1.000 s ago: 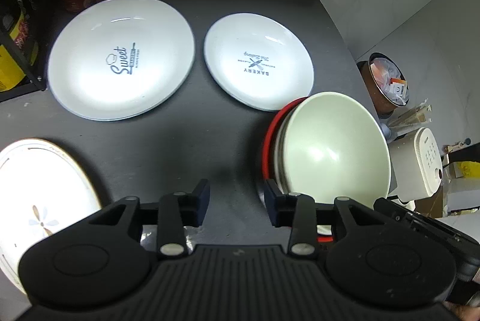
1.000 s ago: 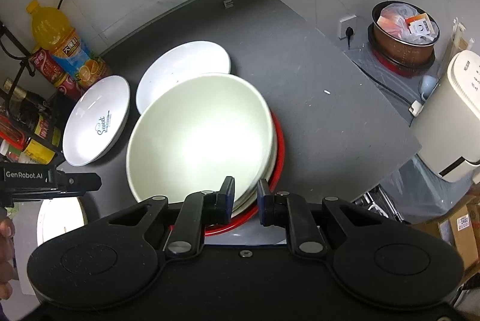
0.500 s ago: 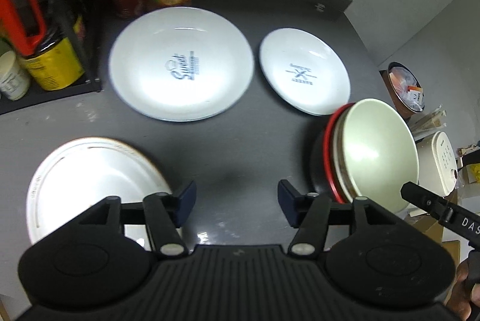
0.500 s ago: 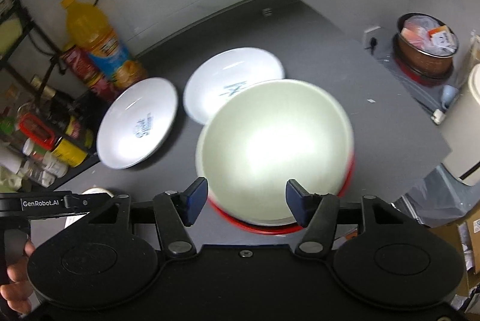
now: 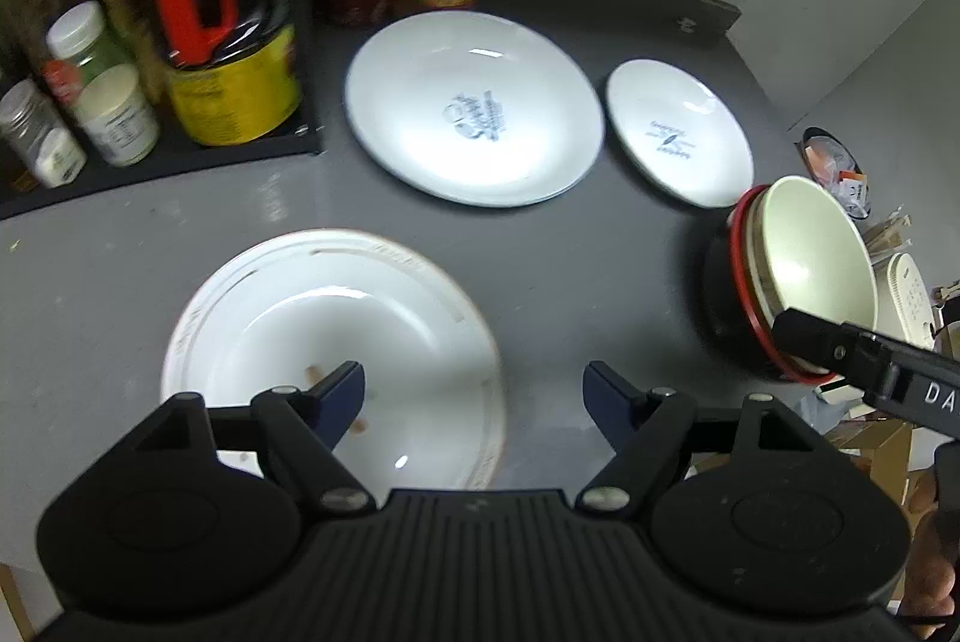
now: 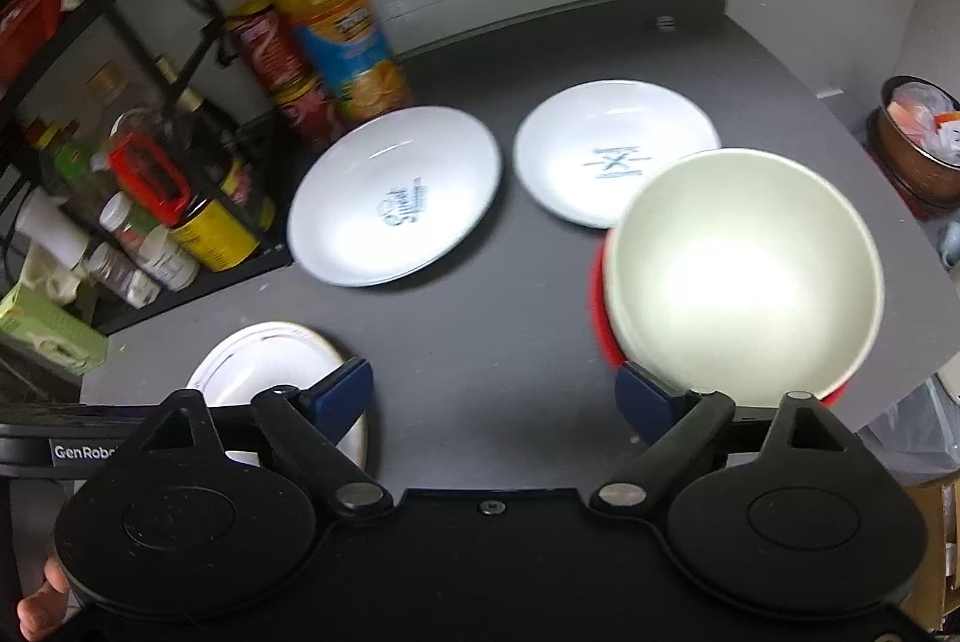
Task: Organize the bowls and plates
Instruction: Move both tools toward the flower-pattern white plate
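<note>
Presently, both grippers stand spread wide and hold nothing. The left gripper (image 5: 474, 390) hangs over a gold-rimmed plate (image 5: 384, 318) at lower centre of its view; the plate is white with small brown specks inside. Above it on the dark counter (image 5: 540, 252) lie a large plate (image 5: 474, 108) and, just right, a small plate (image 5: 678, 138), both white with blue print. The right gripper (image 6: 495, 396) sits just before the bowl stack (image 6: 744, 270) at centre right: a cream bowl nested above a red rim. Bottles and jars crowd the rack (image 6: 150, 198) at left.
</note>
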The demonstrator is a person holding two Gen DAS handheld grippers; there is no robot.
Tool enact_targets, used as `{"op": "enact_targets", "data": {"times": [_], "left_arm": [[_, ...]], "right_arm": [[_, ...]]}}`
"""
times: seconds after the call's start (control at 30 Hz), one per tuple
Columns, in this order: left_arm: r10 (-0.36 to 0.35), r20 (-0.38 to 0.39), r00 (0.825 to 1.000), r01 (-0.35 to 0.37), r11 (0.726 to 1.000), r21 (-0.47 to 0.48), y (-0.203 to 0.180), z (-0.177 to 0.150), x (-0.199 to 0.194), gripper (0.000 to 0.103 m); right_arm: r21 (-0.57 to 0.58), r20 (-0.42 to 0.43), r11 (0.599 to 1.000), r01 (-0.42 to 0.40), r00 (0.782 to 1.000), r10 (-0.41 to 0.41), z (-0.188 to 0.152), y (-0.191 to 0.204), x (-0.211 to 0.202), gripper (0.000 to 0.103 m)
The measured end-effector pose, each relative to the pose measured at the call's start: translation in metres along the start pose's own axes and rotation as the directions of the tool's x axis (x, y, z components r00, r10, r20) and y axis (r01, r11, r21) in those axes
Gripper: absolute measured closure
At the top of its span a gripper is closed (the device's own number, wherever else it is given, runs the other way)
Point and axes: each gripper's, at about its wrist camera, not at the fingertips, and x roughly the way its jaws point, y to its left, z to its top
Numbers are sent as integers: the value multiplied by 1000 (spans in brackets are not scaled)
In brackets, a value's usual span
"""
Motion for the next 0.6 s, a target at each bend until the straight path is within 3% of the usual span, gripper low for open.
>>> {"op": "enact_targets", "data": {"times": [0.6], "left_arm": [[4,1,1000,-4,999,-49,60,-37,-18,22]], "right_arm": [[-176,-50,984,-8,999,-1,-15,75,7,1]]}}
